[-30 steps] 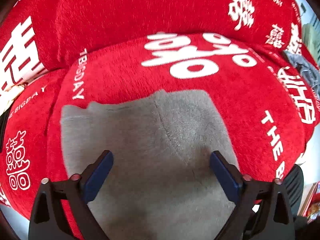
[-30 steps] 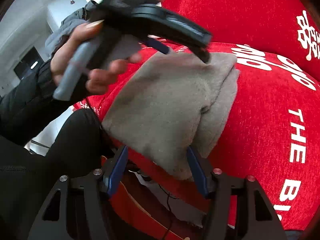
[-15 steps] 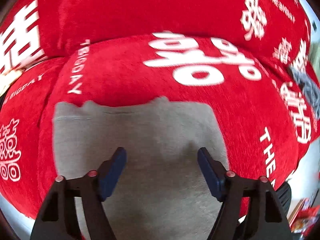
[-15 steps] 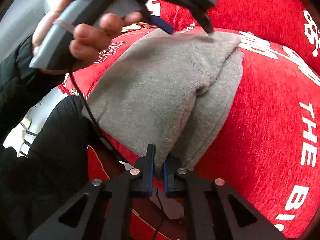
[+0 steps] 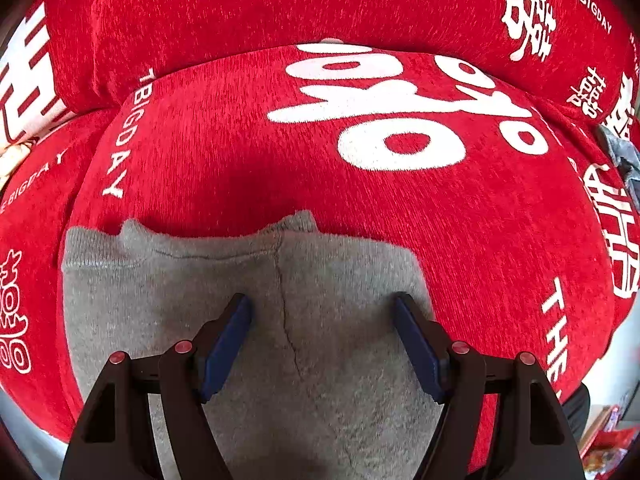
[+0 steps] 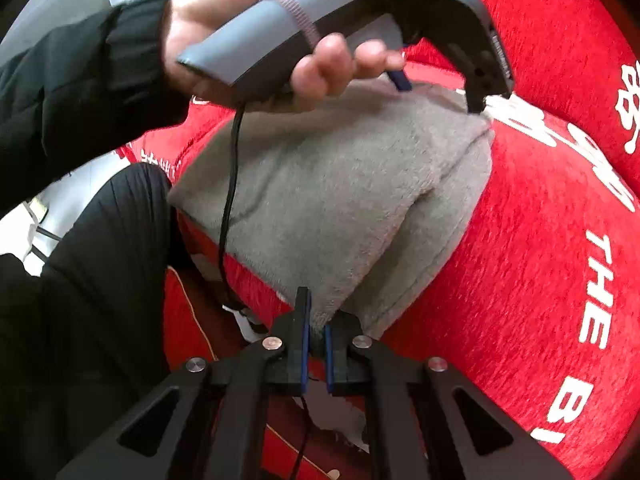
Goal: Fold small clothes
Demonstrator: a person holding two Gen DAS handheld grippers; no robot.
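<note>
A folded grey fleece garment (image 5: 160, 320) lies on a red cushion (image 5: 280, 152) printed with white letters. My left gripper (image 5: 320, 300) hangs open over the garment's far part, its blue pads wide apart and a seam running between them. In the right wrist view the grey garment (image 6: 320, 200) shows two layers, and the left gripper (image 6: 440, 94) points down at its far edge, held by a person's hand (image 6: 240, 20). My right gripper (image 6: 316, 320) is shut on the garment's near corner, with grey fleece pinched between the blue pads.
The red cushion (image 6: 540, 240) extends to the right, and a red backrest (image 5: 280, 0) rises behind it. A person's black-clad leg (image 6: 100, 280) sits left of the garment. A black cable (image 6: 230, 184) hangs across the fleece. Another grey cloth (image 5: 620, 152) lies at the far right.
My right gripper went from open around the near corner to shut on it. The left gripper's jaws narrowed somewhat and it moved toward the garment's far edge.
</note>
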